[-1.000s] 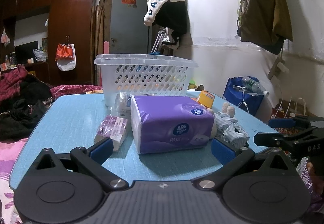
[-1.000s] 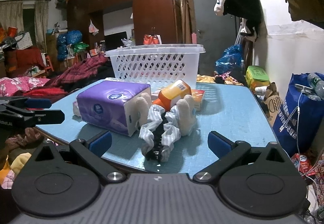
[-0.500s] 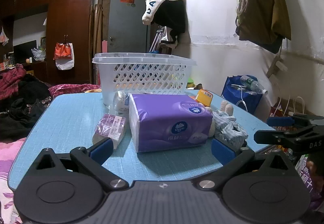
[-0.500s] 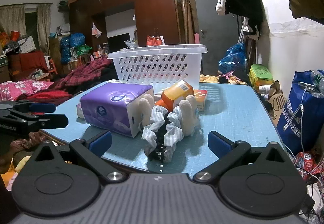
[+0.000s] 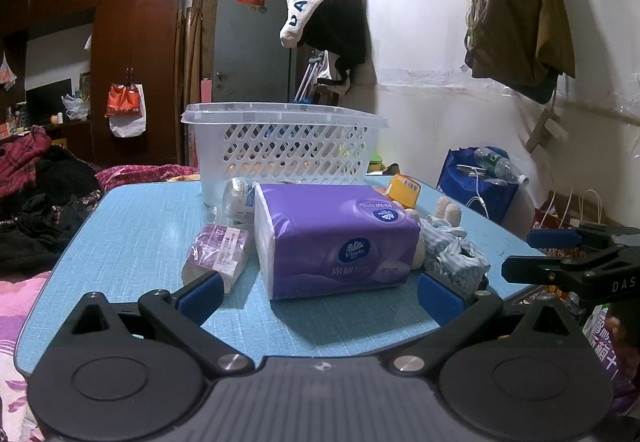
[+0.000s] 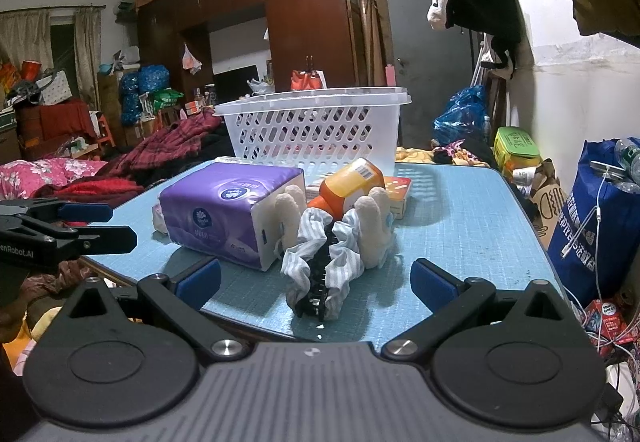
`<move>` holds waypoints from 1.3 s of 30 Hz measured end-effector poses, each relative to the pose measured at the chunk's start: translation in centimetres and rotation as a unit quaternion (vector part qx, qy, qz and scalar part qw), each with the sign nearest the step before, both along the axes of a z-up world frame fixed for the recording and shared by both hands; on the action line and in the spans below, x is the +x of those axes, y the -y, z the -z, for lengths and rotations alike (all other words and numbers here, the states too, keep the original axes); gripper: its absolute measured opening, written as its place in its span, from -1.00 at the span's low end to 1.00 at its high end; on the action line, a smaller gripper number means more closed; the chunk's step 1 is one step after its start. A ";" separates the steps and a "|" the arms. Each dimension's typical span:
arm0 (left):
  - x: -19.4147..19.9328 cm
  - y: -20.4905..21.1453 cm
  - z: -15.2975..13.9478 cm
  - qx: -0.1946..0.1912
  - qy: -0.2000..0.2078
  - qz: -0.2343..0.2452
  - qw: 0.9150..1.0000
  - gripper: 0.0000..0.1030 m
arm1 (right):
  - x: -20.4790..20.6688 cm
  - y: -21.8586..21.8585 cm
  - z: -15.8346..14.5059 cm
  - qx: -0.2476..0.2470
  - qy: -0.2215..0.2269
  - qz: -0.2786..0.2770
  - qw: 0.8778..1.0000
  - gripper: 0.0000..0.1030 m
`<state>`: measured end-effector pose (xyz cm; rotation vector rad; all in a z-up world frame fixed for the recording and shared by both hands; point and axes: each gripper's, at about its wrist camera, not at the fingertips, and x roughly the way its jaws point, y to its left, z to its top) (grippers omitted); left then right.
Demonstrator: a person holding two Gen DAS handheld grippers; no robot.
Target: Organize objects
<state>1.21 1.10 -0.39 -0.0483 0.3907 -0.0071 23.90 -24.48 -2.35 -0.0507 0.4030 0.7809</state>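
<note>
A purple tissue pack lies mid-table, just beyond my open left gripper. Left of it sits a small purple-labelled packet. A striped scrunchie with a black hair claw and a pair of cream socks lie in front of my open right gripper. An orange bottle rests on its side behind them. The white lattice basket stands at the table's far side. Both grippers hold nothing.
The blue table has its near edge under both grippers. A blue bag stands by the wall on the right. Clothes hang on the wall. A bed with piled clothing lies to the left.
Both grippers have moved slightly nearer to the table's objects, which look a little larger. Nothing on the table has moved.
</note>
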 end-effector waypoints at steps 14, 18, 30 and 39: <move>0.0 0.0 0.0 0.000 0.000 -0.001 1.000 1.00 | 0.0 0.0 0.0 0.000 0.001 -0.001 1.000 1.00; 0.0 0.0 0.0 0.000 0.000 -0.001 1.000 1.00 | 0.0 0.0 0.0 0.000 -0.001 -0.001 1.000 1.00; 0.1 0.1 0.2 0.000 -0.001 0.001 1.000 1.00 | 0.0 0.1 0.1 0.002 -0.003 -0.001 1.000 1.00; -0.5 -0.6 -0.3 -0.004 0.048 -0.024 0.999 1.00 | -0.4 -0.1 -0.1 0.028 0.031 -0.007 0.999 1.00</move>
